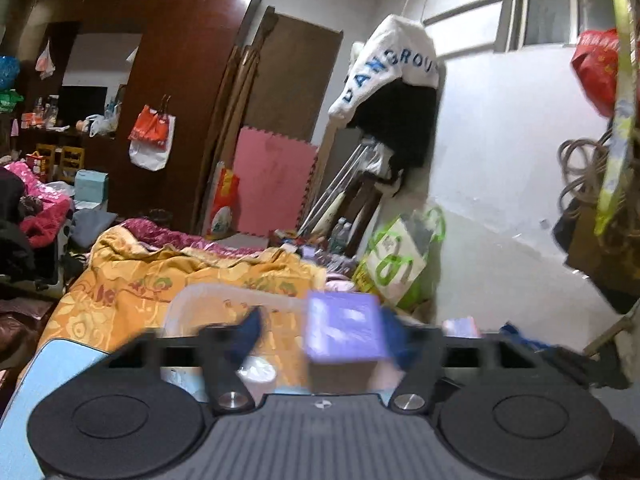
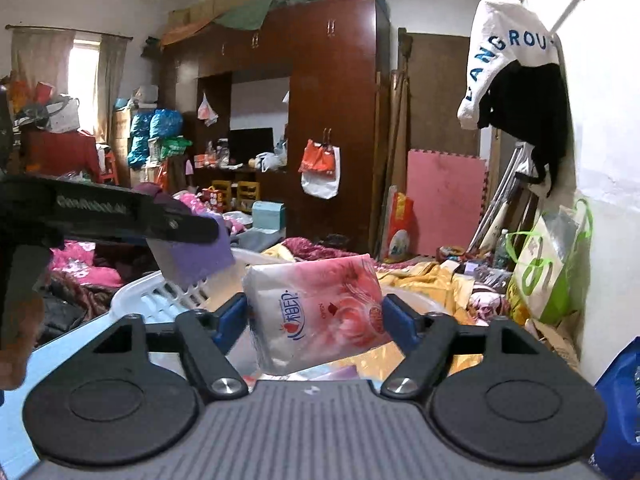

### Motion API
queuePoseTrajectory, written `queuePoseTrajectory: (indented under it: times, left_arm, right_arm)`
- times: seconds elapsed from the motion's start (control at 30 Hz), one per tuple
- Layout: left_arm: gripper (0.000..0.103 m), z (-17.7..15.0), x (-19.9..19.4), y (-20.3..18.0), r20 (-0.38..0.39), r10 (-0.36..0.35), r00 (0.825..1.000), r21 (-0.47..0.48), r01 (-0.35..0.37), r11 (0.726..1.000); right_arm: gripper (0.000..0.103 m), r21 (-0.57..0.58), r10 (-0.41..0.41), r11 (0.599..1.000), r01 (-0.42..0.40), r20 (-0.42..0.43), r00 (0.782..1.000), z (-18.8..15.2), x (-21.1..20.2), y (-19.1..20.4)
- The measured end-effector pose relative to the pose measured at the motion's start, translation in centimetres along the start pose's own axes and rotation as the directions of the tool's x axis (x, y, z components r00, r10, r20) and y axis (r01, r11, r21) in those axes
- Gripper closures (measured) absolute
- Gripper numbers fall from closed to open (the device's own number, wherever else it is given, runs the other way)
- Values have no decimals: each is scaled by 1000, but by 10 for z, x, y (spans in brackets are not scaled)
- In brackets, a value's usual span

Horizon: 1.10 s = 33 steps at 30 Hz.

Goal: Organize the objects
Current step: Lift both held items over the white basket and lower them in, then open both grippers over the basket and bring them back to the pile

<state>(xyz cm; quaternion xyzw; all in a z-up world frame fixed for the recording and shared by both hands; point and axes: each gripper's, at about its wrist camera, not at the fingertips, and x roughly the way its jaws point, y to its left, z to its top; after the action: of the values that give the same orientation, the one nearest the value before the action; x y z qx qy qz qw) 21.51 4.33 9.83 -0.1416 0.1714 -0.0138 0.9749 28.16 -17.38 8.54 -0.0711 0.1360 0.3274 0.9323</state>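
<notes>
Purple and blurred, the box (image 1: 343, 326) sits against the right finger of the left claw (image 1: 320, 334), whose jaws stand wide; whether they grip it cannot be told. It hangs above a white basket (image 1: 208, 300) on the yellow quilt (image 1: 132, 280).

From the right wrist, the right claw (image 2: 314, 316), held level, is clamped on a pink tissue pack (image 2: 316, 312); the left claw (image 2: 200, 232) reaches in from the left, carrying the purple box (image 2: 192, 256) above the basket (image 2: 160, 300).

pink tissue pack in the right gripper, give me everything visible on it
The tissue pack is a soft rectangular packet in glossy plastic wrap, white at its left end and pink with rose prints across the rest, with blue Chinese characters on the white part. It is tilted, right end higher. The right gripper clamps it, a blue pad pressing each short end, holding it in the air in front of the white basket. Nothing else touches it.
</notes>
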Motion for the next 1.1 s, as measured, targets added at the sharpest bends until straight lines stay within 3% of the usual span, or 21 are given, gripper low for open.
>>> queuePoseTrajectory:
  times: [0.07, 0.13, 0.2, 0.27, 0.33, 0.4, 0.6, 0.8, 0.97, 1.0, 1.1]
  left_arm:
    - [20, -3, 0, 1, -17, 14, 1000, 10, -13, 1000]
    - [20, -6, -12, 2, -17, -38, 999, 17, 38, 999]
    - [20, -12, -33, 1, 16, -70, 997, 33, 69, 997]
    - [20, -27, -61, -1, 62, -71, 996, 76, 66, 995]
    - [16, -47, -83, -2, 60, -78, 995, 116, 71, 991]
    - [15, -75, -99, 2, 30, -96, 995, 156, 90, 984]
    - [15, -150, -123, 21, -64, -94, 994, 174, 104, 979]
    - [15, -164, -116, 21, -79, -37, 996, 234, 55, 971]
    - [15, -175, -110, 19, -117, -53, 992, 258, 82, 963]
    - [15, -176, -107, 18, -122, -42, 992, 265, 73, 961]
    - [16, -185, -102, 17, -138, -28, 990, 277, 66, 958]
  right_arm:
    - [5, -22, -6, 1000, 6, 8, 1000, -3, -9, 2]
    - [1, -40, -9, 999, 9, 13, 1000, -4, -18, 3]
    - [0, -16, -4, 1000, 4, 36, 999, -9, -33, 1]
    - [0, 44, 53, 997, -56, 61, 997, -19, -50, -4]
    - [0, 118, 111, 986, -118, 64, 992, -42, -66, -9]
    - [0, 150, 119, 980, -127, 58, 991, -70, -78, -7]
    - [0, 148, 187, 972, -184, -4, 982, -148, -98, 21]
    - [0, 71, 225, 972, -222, -37, 974, -155, -90, 45]
    - [1, 134, 240, 961, -240, 17, 971, -147, -95, 33]
    - [4, 156, 230, 961, -230, 18, 973, -146, -95, 28]
    - [29, 211, 201, 958, -194, -11, 980, -142, -87, 17]
